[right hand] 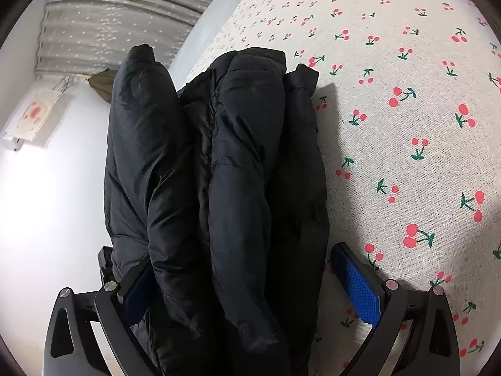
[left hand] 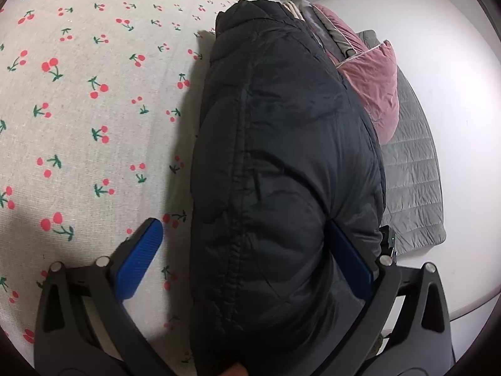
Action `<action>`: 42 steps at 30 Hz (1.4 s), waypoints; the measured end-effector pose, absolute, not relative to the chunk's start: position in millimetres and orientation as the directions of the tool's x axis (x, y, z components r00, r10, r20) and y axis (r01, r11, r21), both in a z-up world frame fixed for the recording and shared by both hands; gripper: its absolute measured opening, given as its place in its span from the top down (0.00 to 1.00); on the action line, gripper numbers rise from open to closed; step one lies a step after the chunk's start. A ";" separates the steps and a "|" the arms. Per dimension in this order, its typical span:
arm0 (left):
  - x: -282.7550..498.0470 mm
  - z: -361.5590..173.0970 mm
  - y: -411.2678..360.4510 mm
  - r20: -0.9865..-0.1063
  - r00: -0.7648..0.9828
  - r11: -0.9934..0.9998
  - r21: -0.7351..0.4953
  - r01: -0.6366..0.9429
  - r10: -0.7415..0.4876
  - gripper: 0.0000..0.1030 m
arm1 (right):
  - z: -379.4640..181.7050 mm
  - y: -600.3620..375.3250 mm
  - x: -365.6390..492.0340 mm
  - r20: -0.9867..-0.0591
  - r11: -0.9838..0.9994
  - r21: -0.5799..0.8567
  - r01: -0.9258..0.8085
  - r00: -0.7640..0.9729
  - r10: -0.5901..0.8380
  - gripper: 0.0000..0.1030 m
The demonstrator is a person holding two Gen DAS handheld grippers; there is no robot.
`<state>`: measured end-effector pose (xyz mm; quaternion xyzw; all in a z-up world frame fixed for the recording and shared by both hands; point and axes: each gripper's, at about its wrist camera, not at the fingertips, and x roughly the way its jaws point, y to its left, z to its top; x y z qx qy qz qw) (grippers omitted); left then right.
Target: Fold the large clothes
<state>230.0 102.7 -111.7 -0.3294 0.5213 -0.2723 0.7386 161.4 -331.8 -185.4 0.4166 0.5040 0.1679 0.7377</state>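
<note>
Both grippers straddle the black puffer jacket [left hand: 281, 163], jaws wide.

Left gripper [left hand: 247, 260] and right gripper [right hand: 247, 279] each hold folded bulk between spread pads, unclamped; its long axis runs straight ahead along the cherry-print bed [left hand: 94, 109] edge.

A cherry-print bed sheet [left hand: 78, 109] covers the bed. Past the bed's far edge, a pink quilted garment [left hand: 372, 84] lies on a grey quilted pad [left hand: 413, 188] on the white floor [left hand: 463, 109]. A pale star-dotted curtain [right hand: 103, 22] hangs beyond the bed's far corner, with an olive cloth [right hand: 101, 86] and a white bag with a red print [right hand: 34, 116] below it.
</note>
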 end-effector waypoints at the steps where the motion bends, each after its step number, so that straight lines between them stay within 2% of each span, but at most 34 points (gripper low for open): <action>1: 228.3 -111.9 102.4 -0.587 0.309 0.633 -0.771 0.067 -0.748 0.00 | -196.5 -343.9 154.8 -0.601 0.596 0.785 0.168 0.435 0.670 0.00; 11: 219.3 -114.6 107.5 -0.564 0.314 0.579 -0.813 -0.050 -0.764 0.00 | -212.5 -344.0 188.7 -0.571 0.508 0.821 0.261 0.385 0.725 0.00; 15: 214.9 -111.4 97.3 -0.541 0.315 0.567 -0.824 -0.012 -0.780 0.00 | -211.1 -341.6 187.2 -0.573 0.548 0.814 0.193 0.422 0.703 0.00; 18: 210.9 -108.4 91.1 -0.560 0.302 0.597 -0.802 0.036 -0.771 0.00 | -210.9 -337.7 185.6 -0.572 0.558 0.811 0.175 0.434 0.696 0.00; 22: 217.1 -117.4 88.6 -0.563 0.220 0.579 -0.815 0.014 -0.797 0.00 | -211.6 -337.2 184.4 -0.581 0.570 0.804 0.169 0.427 0.693 0.00; 25: 216.2 -116.6 87.9 -0.555 0.234 0.573 -0.820 0.010 -0.798 0.00 | -207.4 -333.4 188.7 -0.593 0.579 0.796 0.178 0.427 0.683 0.00; 28: 212.7 -116.9 81.5 -0.506 0.280 0.531 -0.847 0.017 -0.816 0.01 | -203.6 -329.2 193.4 -0.588 0.565 0.802 0.192 0.420 0.692 0.00; 30: 208.6 -112.9 78.6 -0.500 0.311 0.537 -0.843 0.041 -0.808 0.04 | -204.2 -329.6 194.0 -0.581 0.550 0.809 0.209 0.431 0.691 0.01; 32: 206.2 -107.6 79.6 -0.485 0.339 0.530 -0.846 0.051 -0.806 0.10 | -201.9 -323.0 198.3 -0.560 0.524 0.824 0.215 0.452 0.694 0.09; 34: 204.2 -101.2 85.7 -0.461 0.374 0.517 -0.854 0.059 -0.805 0.24 | -196.5 -313.4 202.6 -0.551 0.518 0.829 0.211 0.473 0.688 0.21; 36: 201.9 -96.4 94.5 -0.438 0.407 0.504 -0.861 0.066 -0.801 0.31 | -184.7 -304.4 206.1 -0.545 0.532 0.826 0.185 0.505 0.669 0.31; 39: 198.3 -86.1 109.4 -0.437 0.467 0.530 -0.844 0.084 -0.769 0.35 | -168.0 -289.6 211.0 -0.498 0.522 0.843 0.129 0.554 0.668 0.40; 42: 197.0 -78.6 128.0 -0.427 0.513 0.540 -0.837 0.088 -0.745 0.35 | -152.1 -263.8 218.6 -0.464 0.533 0.844 0.060 0.580 0.670 0.43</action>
